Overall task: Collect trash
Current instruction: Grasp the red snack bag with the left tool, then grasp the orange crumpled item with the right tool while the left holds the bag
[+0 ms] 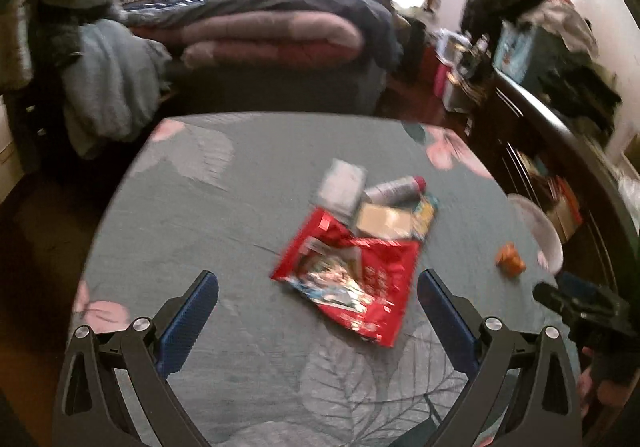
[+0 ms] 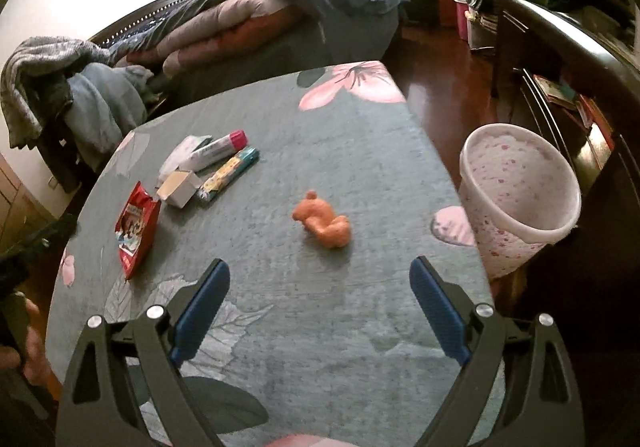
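A red snack bag [image 1: 352, 279] lies on the grey floral table [image 1: 224, 231], just ahead of my open, empty left gripper [image 1: 318, 287]. Behind the bag lie a small cardboard box [image 1: 384, 221], a tube with a pink cap [image 1: 394, 189], a white packet [image 1: 340, 187] and a colourful wrapper [image 1: 425, 211]. A crumpled orange scrap [image 2: 324, 223] lies mid-table, ahead of my open, empty right gripper [image 2: 320, 275]. The red bag [image 2: 136, 227], box [image 2: 178, 187] and tube [image 2: 218, 147] show at the left in the right wrist view. The orange scrap [image 1: 510, 257] and right gripper body [image 1: 580, 307] show at the right in the left wrist view.
A white bin with pink speckles [image 2: 520, 191] stands off the table's right edge; its rim shows in the left wrist view [image 1: 540, 223]. A bed with folded blankets [image 1: 272, 35] is behind the table. A dark shelf unit [image 2: 560, 87] stands at the right.
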### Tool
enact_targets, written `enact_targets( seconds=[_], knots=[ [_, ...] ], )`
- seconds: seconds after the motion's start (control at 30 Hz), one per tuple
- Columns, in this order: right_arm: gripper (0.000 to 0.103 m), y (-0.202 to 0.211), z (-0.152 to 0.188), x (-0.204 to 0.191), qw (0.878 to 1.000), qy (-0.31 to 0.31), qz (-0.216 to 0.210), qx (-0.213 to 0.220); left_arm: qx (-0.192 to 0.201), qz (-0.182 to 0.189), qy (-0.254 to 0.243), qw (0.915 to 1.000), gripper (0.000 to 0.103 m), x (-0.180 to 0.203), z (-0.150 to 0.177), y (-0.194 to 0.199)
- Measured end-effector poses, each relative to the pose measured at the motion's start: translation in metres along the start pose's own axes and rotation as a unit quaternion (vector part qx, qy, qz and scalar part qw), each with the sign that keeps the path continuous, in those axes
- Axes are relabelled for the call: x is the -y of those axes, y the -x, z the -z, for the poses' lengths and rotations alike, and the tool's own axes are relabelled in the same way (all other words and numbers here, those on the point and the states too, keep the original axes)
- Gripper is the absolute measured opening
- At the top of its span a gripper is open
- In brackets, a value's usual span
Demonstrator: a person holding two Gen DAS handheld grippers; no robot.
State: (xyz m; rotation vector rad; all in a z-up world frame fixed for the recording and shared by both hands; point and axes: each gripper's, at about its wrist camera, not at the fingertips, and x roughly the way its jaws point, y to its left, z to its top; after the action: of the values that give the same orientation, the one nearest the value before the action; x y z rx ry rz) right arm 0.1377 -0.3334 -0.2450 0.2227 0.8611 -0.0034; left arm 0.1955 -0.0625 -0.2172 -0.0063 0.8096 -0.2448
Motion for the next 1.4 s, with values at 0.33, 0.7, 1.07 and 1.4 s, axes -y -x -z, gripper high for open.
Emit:
enact_targets(
  seconds=[0.33,0.7,1.07,1.4],
  knots=[
    [0.092,-0.006,0.0,0.011,1.0,-0.005,0.019,-0.004,-0.017,-0.035,-0.073,0.9966,0.099,0.049,0.012,-0.046],
    [0.092,-0.022,-0.007,0.015,1.0,-0.007,0.015,-0.007,-0.024,-0.119,-0.137,0.9831,0.049,0.064,0.018,-0.069],
    [0.09,-0.054,-0.025,0.003,1.0,0.015,0.016,-0.014,-0.013,-0.059,-0.038,0.9974,0.013,0.026,0.009,-0.062],
    [0.04,-0.06,-0.03,-0.005,1.0,0.022,0.011,-0.019,0.044,0.058,0.042,0.9965,0.01,0.0,-0.002,-0.021]
  ],
)
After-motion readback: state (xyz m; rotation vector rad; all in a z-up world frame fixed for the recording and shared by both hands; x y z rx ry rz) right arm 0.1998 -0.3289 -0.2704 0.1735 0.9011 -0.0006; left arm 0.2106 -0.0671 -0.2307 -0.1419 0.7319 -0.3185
